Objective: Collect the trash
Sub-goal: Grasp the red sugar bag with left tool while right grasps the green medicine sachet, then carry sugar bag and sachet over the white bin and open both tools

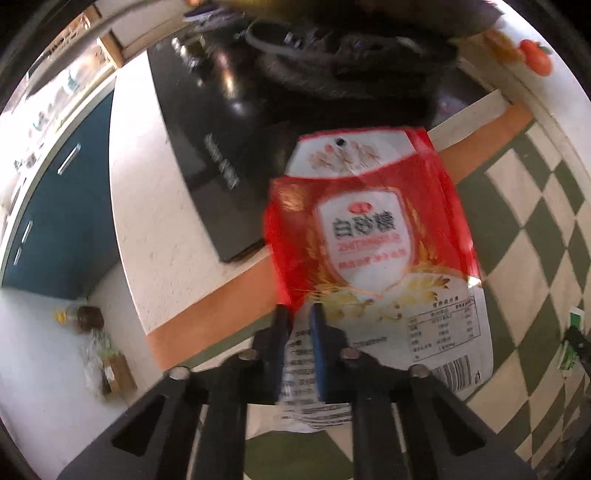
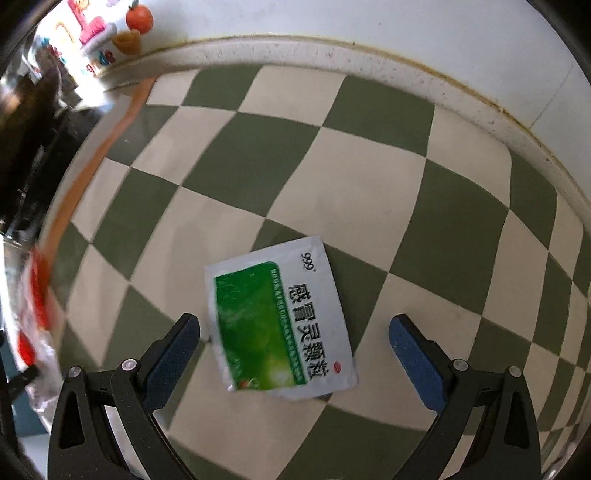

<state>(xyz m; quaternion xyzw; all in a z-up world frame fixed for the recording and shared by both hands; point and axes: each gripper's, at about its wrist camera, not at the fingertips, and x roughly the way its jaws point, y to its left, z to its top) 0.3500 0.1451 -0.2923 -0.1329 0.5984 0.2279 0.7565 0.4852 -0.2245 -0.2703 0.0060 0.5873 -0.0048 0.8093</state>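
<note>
- trash first: we see a red and white sugar bag (image 1: 373, 236) filling the middle of the left wrist view, lifted off the surface, its lower white edge pinched between the blue pads of our left gripper (image 1: 299, 314), which is closed tight on it.
- a green and white medicine sachet (image 2: 277, 325) lies flat on the checkered mat (image 2: 258, 166) in the lower middle of the right wrist view.
- our right gripper (image 2: 293, 332) is spread wide, one finger on each side of the sachet; the left pad sits just beside the sachet's edge, and we cannot tell if it touches.
- the sugar bag shows again as a red blur at the left edge of the right wrist view.
- a black cooktop (image 1: 207, 140) sits in the upper left of the left wrist view on a pale counter (image 1: 140, 206).
- a tomato sticker (image 2: 139, 18) marks the wall at the upper left of the right wrist view.
</note>
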